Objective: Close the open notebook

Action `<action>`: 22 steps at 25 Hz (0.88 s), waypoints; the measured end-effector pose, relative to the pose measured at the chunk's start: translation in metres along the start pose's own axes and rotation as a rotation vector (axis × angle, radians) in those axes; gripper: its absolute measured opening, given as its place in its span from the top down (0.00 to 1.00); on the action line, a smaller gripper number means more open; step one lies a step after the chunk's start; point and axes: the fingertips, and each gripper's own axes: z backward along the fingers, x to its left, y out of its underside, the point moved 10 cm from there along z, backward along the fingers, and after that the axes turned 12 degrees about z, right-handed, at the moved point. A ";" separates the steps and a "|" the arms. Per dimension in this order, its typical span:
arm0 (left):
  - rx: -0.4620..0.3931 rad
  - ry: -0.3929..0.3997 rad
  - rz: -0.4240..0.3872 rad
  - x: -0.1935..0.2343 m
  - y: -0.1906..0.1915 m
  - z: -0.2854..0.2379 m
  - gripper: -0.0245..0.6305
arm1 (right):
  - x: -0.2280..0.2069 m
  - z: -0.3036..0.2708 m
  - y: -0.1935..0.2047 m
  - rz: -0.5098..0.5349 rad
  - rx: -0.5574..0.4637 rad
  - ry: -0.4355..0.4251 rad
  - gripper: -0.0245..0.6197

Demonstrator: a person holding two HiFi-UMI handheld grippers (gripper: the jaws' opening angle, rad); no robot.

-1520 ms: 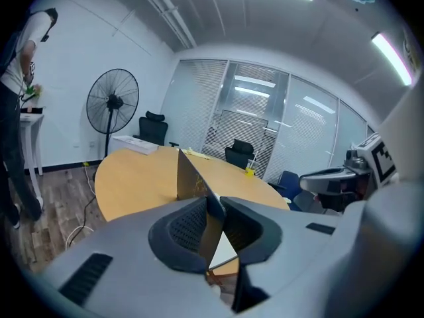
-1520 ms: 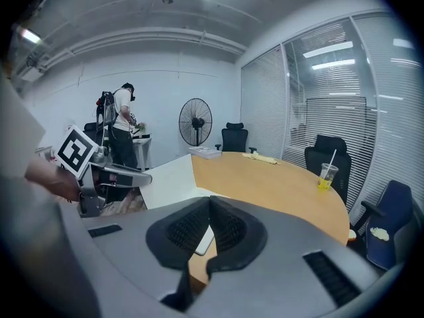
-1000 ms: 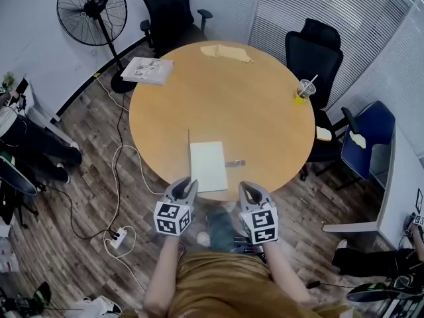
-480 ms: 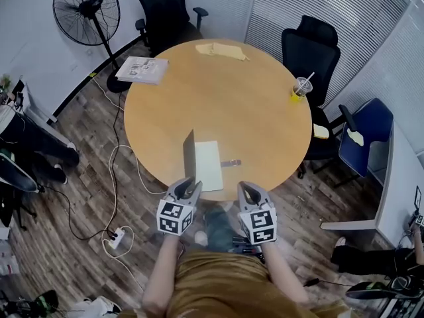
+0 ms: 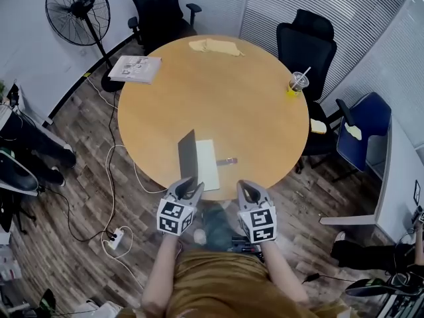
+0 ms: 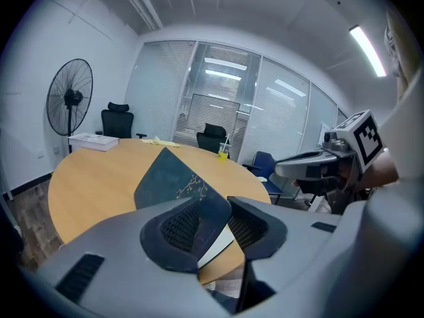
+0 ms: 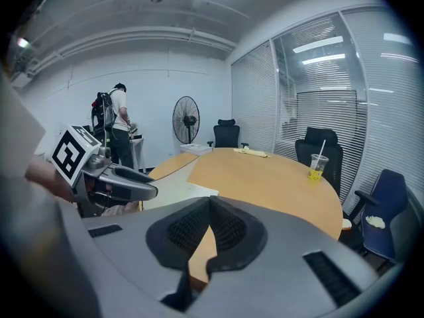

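Note:
The notebook lies at the near edge of the round wooden table. Its white page faces up, and its dark cover stands half raised, leaning over the page. My left gripper is at the table's edge just below the cover. In the left gripper view the cover's near corner sits between the left gripper's pads. The jaws have just been opening and the pads do not press on the cover. My right gripper hangs off the table's edge, right of the notebook, its jaws closed on nothing.
A small dark strap lies right of the notebook. A cup with a yellow drink, a yellow cloth and a stack of papers sit along the far rim. Office chairs, a fan and floor cables surround the table.
The dark cover stood almost edge-on a second ago. It now leans further over the white page, showing more of its outer face. The right gripper has kept its place.

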 end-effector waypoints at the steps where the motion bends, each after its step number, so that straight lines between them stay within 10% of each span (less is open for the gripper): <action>1: 0.003 0.011 0.006 0.000 0.000 -0.003 0.74 | -0.002 -0.001 0.001 -0.003 0.003 0.000 0.95; 22: 0.135 0.086 -0.067 -0.014 0.010 -0.042 0.68 | -0.021 -0.018 0.012 -0.038 0.066 -0.002 0.94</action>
